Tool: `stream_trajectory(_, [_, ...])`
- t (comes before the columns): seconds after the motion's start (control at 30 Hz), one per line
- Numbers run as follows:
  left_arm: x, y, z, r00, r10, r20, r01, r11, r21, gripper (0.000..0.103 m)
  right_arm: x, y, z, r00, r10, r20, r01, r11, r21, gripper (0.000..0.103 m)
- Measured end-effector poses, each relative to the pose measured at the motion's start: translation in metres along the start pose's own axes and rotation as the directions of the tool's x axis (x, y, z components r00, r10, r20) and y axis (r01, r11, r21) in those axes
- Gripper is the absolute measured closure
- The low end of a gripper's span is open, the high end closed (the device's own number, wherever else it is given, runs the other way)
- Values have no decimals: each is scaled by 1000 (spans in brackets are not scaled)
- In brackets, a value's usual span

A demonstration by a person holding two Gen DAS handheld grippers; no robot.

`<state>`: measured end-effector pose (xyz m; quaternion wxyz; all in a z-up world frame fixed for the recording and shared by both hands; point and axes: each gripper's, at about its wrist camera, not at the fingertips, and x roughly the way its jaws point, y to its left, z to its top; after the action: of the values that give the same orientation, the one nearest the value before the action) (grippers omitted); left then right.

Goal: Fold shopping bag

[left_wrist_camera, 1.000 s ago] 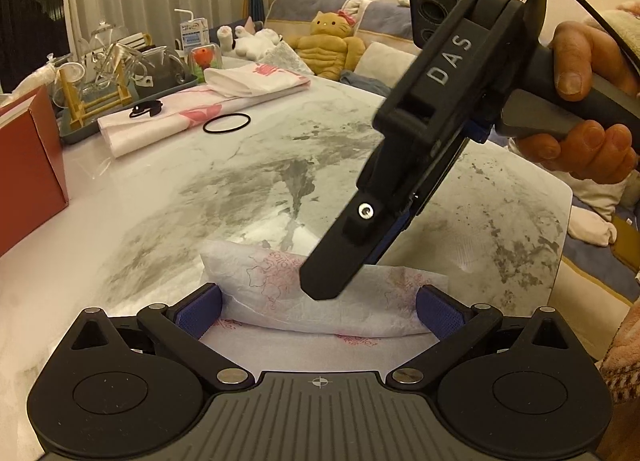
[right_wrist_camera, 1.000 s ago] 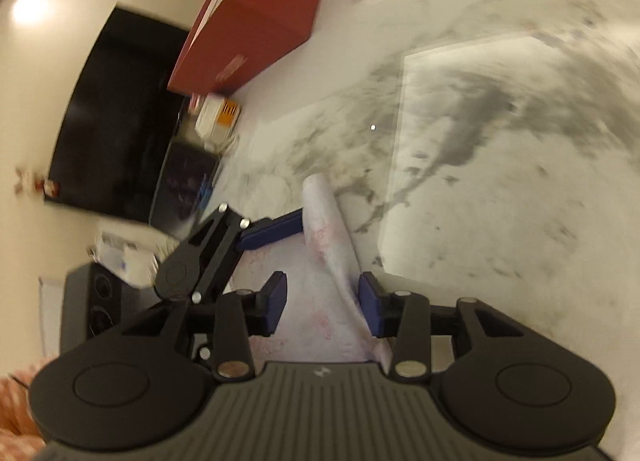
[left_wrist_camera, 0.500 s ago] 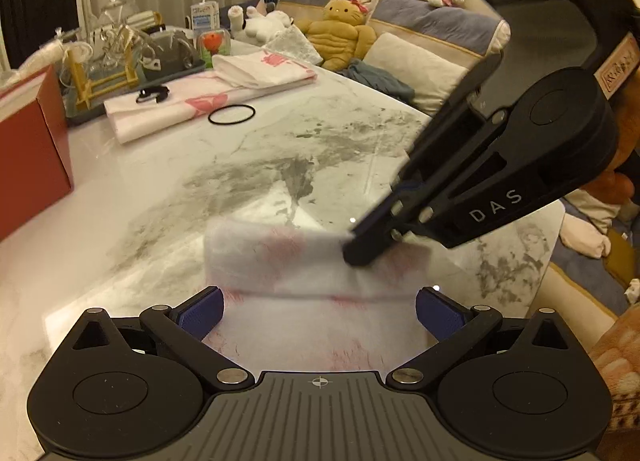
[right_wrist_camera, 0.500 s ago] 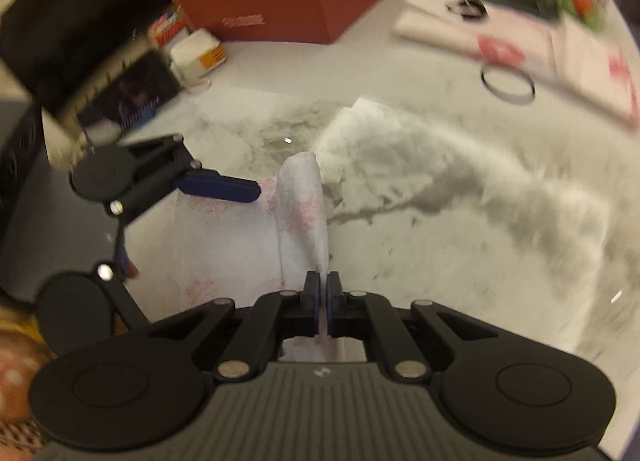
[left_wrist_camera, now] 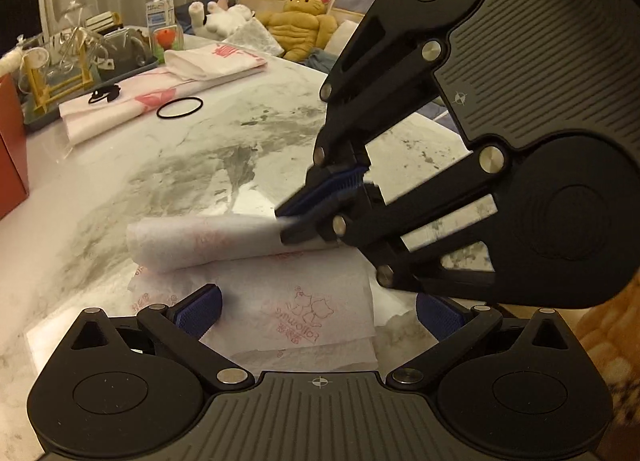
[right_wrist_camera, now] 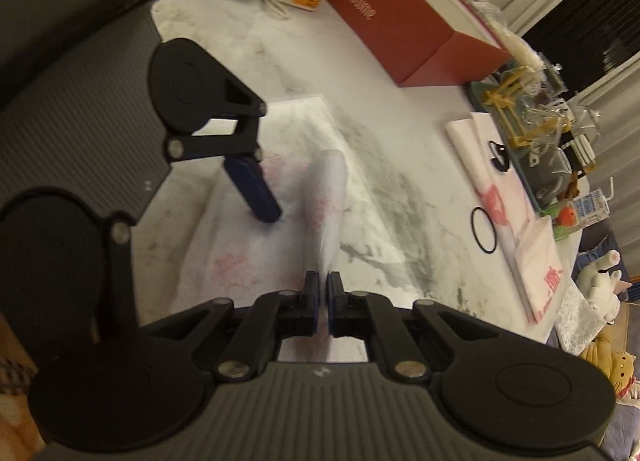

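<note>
The white shopping bag [left_wrist_camera: 288, 309] with pink print lies on the marble table [left_wrist_camera: 160, 181]. Its far fold [left_wrist_camera: 200, 241] is raised off the lower layer. My right gripper [left_wrist_camera: 286, 223] comes in from the upper right and is shut on the right end of that fold. In the right wrist view the same gripper [right_wrist_camera: 323, 289] pinches the fold [right_wrist_camera: 326, 189], which runs away from the fingers. My left gripper [left_wrist_camera: 318, 311] stands open over the near part of the bag, one blue pad on each side. One of its pads [right_wrist_camera: 252, 189] shows in the right wrist view.
A red box [right_wrist_camera: 400, 21] stands at the table's far left side. A black ring [left_wrist_camera: 180, 107] and other folded bags [left_wrist_camera: 216, 61] lie further back, by a tray of glassware [left_wrist_camera: 72, 61]. Plush toys [left_wrist_camera: 300, 25] sit on a sofa beyond the table edge.
The right gripper closed on the bag's fold, rolled over, and lifted it up and sideways, uncovering the layer below. The left gripper stayed open and nearly still.
</note>
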<state>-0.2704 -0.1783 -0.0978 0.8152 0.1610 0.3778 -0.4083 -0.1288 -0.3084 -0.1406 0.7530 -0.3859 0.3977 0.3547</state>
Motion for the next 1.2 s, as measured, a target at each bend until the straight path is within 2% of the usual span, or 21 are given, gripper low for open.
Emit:
stream_trajectory(0.1, [-1,-5,-1,1000,9,-8,-9,999,42,0,6,-3,3,993,119,-2,-119,991,60,94])
stream_trajectory(0.27, [-9,-4,-2,1000,-10,-24,10,1000,24,0,15,-12,2,986,168,7,-167,975,143,94])
stream_trajectory(0.33, [-14,-6,-4,999,-20,-33,21,999,31,0,17,-24,0,977,212,26,-212,952,221,94])
stream_trajectory(0.43, [-24,-8,-9,999,-33,-36,34,999,28,0,24,-48,-5,957,284,61,-286,885,366,94])
stream_trajectory(0.53, [-40,2,-11,999,-41,-6,41,999,-29,0,31,-60,-11,944,317,90,-323,839,437,94])
stream_trajectory(0.67, [-63,23,-7,998,-39,54,44,995,-94,0,29,-60,-18,943,316,107,-330,833,445,94])
stream_trajectory(0.73, [-69,36,-1,997,-52,59,58,992,-109,0,30,-62,-19,942,316,114,-333,831,446,94])
stream_trajectory(0.83, [-61,54,1,997,-69,23,72,985,-160,0,30,-71,-27,924,354,146,-376,768,518,94])
stream_trajectory(0.9, [-57,67,-1,997,-72,25,76,972,-223,0,31,-76,-32,913,374,164,-401,743,536,96])
stream_trajectory(1.0, [-60,94,-8,998,-33,61,53,926,-373,0,30,-76,-35,912,376,166,-404,749,525,96])
stream_trajectory(1.13, [-55,112,3,990,134,38,-103,886,-452,0,26,-67,-30,926,345,153,-374,785,493,96])
stream_trajectory(1.2, [-40,109,14,986,167,-6,-155,903,-400,0,25,-64,-27,931,334,145,-362,798,482,96])
